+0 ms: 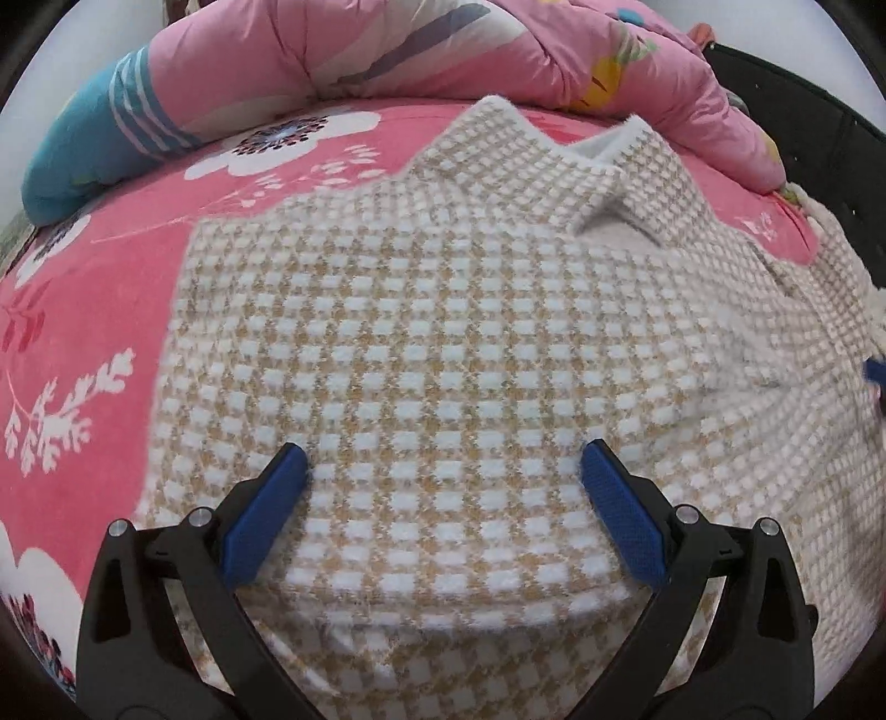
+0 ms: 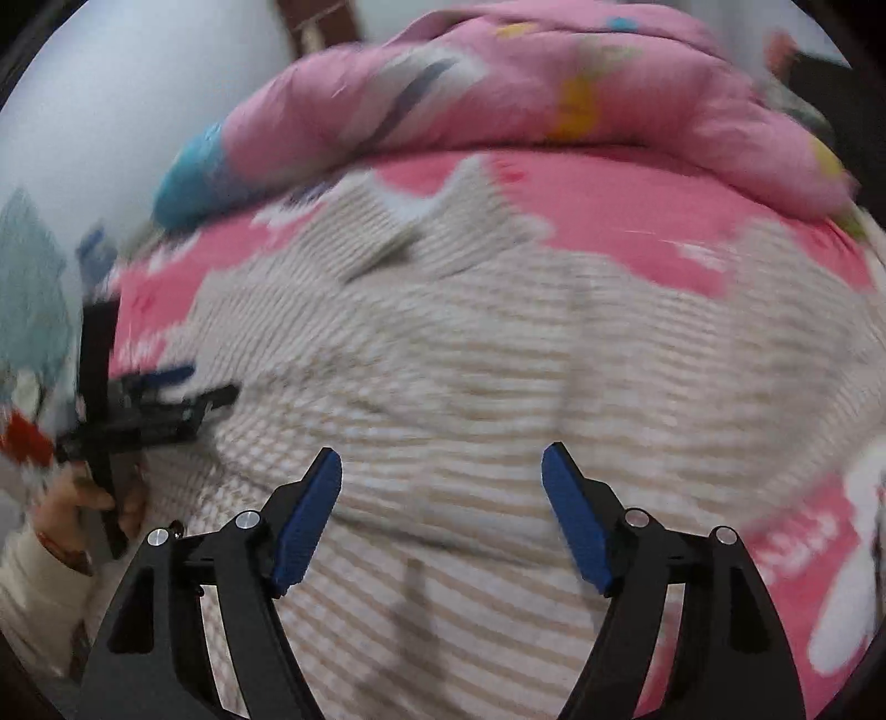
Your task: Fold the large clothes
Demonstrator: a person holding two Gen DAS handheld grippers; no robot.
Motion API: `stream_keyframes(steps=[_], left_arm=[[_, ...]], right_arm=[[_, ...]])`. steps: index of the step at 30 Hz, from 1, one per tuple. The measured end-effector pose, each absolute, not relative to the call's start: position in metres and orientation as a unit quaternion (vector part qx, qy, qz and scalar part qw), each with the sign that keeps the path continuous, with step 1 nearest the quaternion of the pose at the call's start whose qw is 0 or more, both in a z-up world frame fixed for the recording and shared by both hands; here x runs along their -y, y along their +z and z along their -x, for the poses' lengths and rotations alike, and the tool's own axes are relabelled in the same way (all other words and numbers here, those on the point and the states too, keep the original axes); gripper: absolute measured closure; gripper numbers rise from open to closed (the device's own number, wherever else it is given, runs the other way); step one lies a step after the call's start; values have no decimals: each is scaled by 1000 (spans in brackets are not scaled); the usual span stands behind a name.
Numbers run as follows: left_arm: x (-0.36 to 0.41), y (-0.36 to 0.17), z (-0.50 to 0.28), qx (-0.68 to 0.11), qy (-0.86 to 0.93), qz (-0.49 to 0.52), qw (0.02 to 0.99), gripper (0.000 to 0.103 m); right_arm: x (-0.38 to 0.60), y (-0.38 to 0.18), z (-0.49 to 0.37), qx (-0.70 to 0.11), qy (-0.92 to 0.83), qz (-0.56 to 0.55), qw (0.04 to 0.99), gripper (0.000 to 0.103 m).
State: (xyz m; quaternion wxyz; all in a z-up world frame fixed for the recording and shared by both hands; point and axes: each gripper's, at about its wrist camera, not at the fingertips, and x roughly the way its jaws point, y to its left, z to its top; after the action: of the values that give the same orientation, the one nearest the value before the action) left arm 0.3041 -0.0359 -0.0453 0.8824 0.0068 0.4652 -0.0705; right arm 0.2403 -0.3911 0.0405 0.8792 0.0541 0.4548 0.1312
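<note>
My left gripper (image 1: 443,459) open over checked coat (image 1: 443,332); right gripper (image 2: 443,465) open, nothing between pads.

bright, fisheye-warped, right wrist view blurred

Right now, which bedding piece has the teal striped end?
The rolled pink quilt behind the checked coat; the red flowered sheet has none.

Right gripper (image 2: 442,459) hovering jaws apart over checked coat (image 2: 498,360) lying on bed (image 2: 637,221); left gripper (image 2: 188,387) resting at coat's left edge.
</note>
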Motion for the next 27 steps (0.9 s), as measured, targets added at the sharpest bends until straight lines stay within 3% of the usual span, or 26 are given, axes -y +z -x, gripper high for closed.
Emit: stream_keyframes(steps=[9,13,20,27], left_arm=[[38,-47,-301,-453,-66,-14,889,7],[38,-47,-301,-453,-68,-11,889,7],[33,-48,-295,-446,-67,-13,893,7],[35,-49,-296,-443,-67,-13,894,6]], right_arm=[[658,86,-245,-381,-29,-324,865,30],[729,86,-261,-355,-71,-385,849,33],[772,36,-296,-386,-138,-438,800,46],[784,20,-312,-401,-187,-428,788,57]])
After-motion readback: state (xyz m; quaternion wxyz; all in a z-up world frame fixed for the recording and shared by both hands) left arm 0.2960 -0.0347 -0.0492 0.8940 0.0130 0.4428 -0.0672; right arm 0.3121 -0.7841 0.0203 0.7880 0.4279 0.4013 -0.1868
